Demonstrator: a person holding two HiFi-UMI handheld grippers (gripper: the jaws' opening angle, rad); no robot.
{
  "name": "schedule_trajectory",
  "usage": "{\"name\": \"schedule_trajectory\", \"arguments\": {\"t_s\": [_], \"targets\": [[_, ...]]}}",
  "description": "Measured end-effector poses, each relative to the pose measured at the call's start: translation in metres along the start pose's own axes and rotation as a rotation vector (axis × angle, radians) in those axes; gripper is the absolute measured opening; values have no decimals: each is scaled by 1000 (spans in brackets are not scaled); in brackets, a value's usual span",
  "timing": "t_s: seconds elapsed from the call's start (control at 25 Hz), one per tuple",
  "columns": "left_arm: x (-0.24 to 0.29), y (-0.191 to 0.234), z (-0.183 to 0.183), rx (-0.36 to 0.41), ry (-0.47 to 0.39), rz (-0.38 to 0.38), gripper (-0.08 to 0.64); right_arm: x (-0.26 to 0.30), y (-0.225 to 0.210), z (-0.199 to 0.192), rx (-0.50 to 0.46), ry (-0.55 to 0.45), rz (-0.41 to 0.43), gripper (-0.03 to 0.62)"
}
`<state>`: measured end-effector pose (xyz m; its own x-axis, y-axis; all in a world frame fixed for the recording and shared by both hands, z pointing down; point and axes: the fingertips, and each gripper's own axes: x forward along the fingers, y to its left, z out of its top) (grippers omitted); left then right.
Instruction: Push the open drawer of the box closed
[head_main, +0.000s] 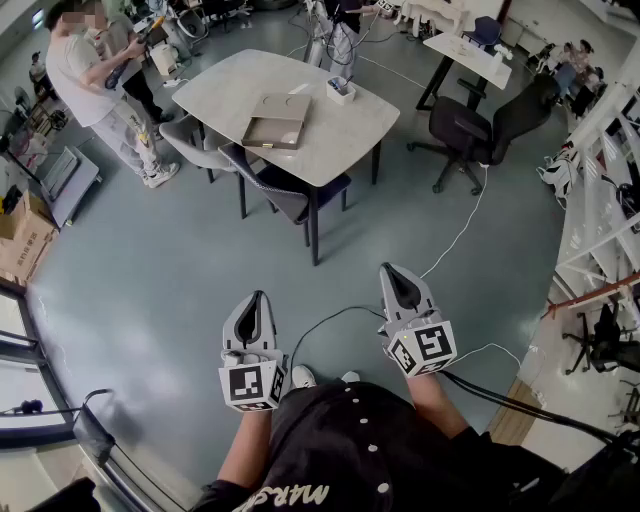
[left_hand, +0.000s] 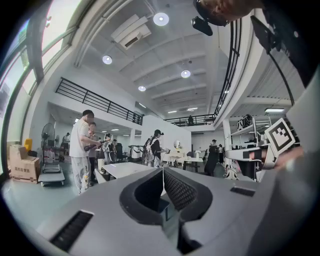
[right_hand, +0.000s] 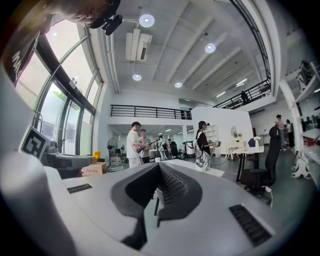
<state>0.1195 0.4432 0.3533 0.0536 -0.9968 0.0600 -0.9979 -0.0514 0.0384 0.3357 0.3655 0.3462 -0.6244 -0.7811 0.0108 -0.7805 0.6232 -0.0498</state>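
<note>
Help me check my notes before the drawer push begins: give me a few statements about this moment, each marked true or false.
1. The left gripper has its jaws together with nothing between them. True.
2. The right gripper is touching the box. False: it is held far short of the box.
3. The box lies on the table. True.
4. The right gripper's jaws stand wide open. False: they are shut and empty.
5. The black office chair is tucked under the box's table. False: it stands apart, to the right of that table.
</note>
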Motion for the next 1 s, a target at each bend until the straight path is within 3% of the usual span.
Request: {"name": "schedule_trajectory", "arguments": {"t_s": [0.64, 1.0], "targets": [[5, 11, 1, -9, -1, -9, 15, 12, 13, 3, 14, -14, 23, -3], [-5, 43, -7, -9, 1, -34, 16, 21, 41, -13, 15, 10, -5, -3]]}}
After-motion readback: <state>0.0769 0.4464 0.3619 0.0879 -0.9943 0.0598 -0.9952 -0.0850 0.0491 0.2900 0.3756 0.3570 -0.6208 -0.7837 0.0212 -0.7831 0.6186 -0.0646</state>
